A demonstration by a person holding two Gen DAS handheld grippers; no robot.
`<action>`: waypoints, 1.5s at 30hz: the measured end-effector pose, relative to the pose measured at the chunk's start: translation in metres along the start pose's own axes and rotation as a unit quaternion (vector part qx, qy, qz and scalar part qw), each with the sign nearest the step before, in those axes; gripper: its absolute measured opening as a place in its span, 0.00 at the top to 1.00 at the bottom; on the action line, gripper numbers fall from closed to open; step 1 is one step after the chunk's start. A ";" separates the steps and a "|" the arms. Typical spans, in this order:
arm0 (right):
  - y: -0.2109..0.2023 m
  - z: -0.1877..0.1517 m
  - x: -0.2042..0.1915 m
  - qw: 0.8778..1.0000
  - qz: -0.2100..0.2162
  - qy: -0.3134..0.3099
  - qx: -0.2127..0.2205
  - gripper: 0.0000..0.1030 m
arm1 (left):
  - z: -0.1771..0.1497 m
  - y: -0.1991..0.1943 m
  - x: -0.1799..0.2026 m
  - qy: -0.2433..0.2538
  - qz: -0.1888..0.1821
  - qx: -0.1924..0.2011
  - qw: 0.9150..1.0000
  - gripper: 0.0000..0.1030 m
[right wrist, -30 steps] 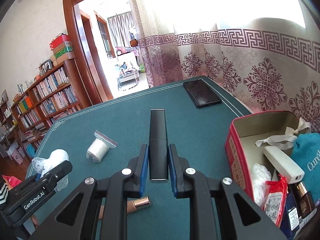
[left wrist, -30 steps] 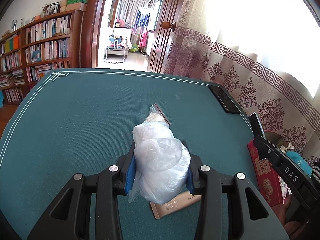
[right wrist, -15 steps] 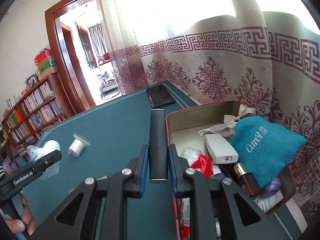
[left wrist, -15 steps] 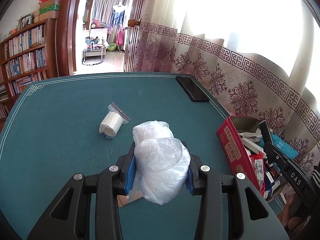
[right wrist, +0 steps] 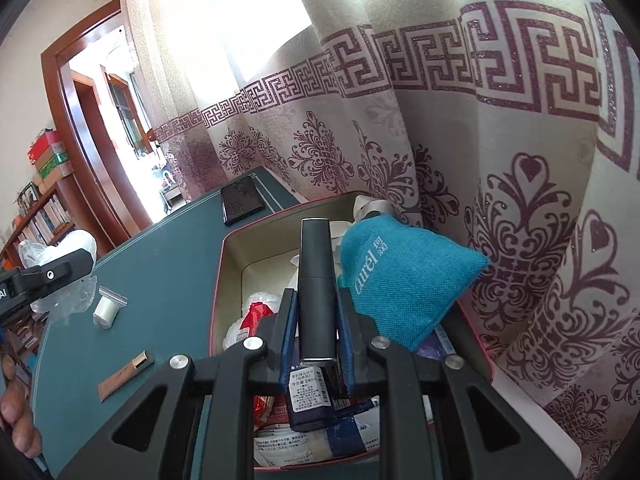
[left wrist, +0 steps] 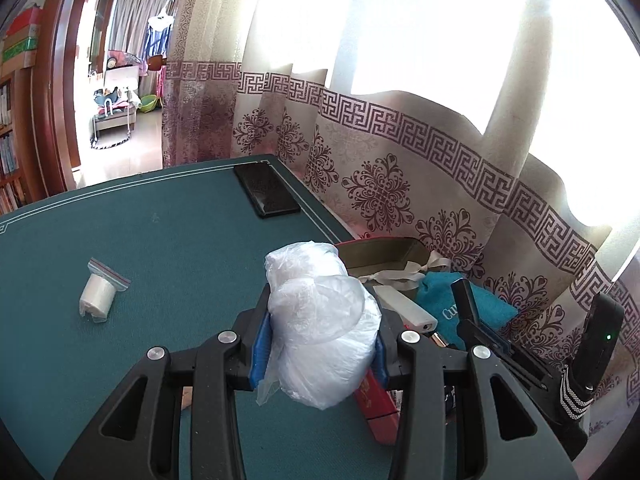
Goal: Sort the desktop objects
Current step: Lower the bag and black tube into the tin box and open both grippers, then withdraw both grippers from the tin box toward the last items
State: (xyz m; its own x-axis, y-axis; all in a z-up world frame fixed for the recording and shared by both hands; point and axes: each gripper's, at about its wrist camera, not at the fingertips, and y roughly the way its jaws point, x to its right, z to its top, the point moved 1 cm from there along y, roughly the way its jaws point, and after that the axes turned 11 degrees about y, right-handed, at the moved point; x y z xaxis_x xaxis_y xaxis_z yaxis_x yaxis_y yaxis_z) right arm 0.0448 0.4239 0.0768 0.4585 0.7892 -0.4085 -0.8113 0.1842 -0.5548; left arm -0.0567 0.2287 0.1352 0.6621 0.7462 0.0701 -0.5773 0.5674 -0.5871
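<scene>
The left hand-held gripper (left wrist: 320, 354) is clamped on a crumpled clear plastic bag (left wrist: 320, 328), its blue pads pressing both sides of the bundle, held in the air above the table (left wrist: 168, 248) near the box's (left wrist: 376, 400) red wall. The right hand-held gripper (right wrist: 316, 328) is clenched on a black tube (right wrist: 316, 288), which stands out forward between the jaws and hangs above the open box (right wrist: 230, 256). The box sits at the table's edge beside the patterned curtain (right wrist: 500, 160). Inside it lie a teal pouch (right wrist: 400, 284) against the far side, a white ribbon (right wrist: 366, 204) at the back, a red-and-white packet (right wrist: 252, 316), and a dark labelled bottle (right wrist: 308, 396) directly under the right gripper; further packets lie below it, their print too small to read. On the green table surface outside the box: a small white roll in a zip bag (left wrist: 98, 298), a tan tube with a gold cap (right wrist: 126, 372), and a black phone (left wrist: 266, 196) near the far corner. Fingers of a person's hand (right wrist: 14, 412) show at the lower left edge of the right view.
</scene>
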 end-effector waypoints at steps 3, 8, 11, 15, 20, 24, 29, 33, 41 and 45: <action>-0.001 0.002 0.004 1.000 -0.003 0.002 0.003 0.79 | 0.007 0.012 0.014 0.010 -0.016 -0.003 1.000 0.58; 0.001 0.005 0.009 1.000 -0.004 0.007 0.003 0.79 | 0.013 0.036 0.029 0.010 -0.050 -0.021 0.998 0.58; 0.003 0.004 0.012 1.000 -0.005 0.009 0.000 0.79 | 0.013 0.048 0.040 0.017 -0.064 -0.030 0.997 0.58; 0.008 0.005 0.018 1.000 -0.008 0.017 -0.007 0.79 | 0.015 0.063 0.056 0.031 -0.082 -0.044 0.995 0.58; 0.008 0.007 0.022 1.000 -0.015 0.023 -0.006 0.78 | 0.010 0.082 0.068 0.028 -0.102 -0.074 0.992 0.53; 0.008 0.007 0.021 1.000 -0.018 0.017 -0.001 0.78 | 0.003 0.091 0.067 0.018 -0.103 -0.094 0.990 0.47; 0.006 0.008 0.020 1.000 -0.018 0.015 0.005 0.70 | 0.001 0.090 0.058 -0.002 -0.109 -0.099 0.989 0.39; 0.004 0.007 0.019 1.000 -0.020 0.013 0.006 0.68 | 0.003 0.083 0.050 -0.005 -0.100 -0.095 0.990 0.39; -0.002 0.005 0.010 1.000 -0.017 0.011 0.011 0.57 | -0.004 0.064 0.022 0.002 -0.063 -0.092 0.994 0.39; -0.004 0.003 -0.004 1.000 -0.007 -0.002 0.010 0.53 | -0.011 0.053 -0.002 -0.001 -0.040 -0.092 0.995 0.39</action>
State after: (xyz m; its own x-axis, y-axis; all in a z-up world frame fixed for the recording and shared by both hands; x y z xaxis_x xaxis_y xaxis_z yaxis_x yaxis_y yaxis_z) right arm 0.0453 0.4214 0.0833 0.4690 0.7885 -0.3978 -0.8117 0.2073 -0.5461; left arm -0.0832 0.2528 0.0949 0.7020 0.7013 0.1238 -0.4249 0.5519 -0.7175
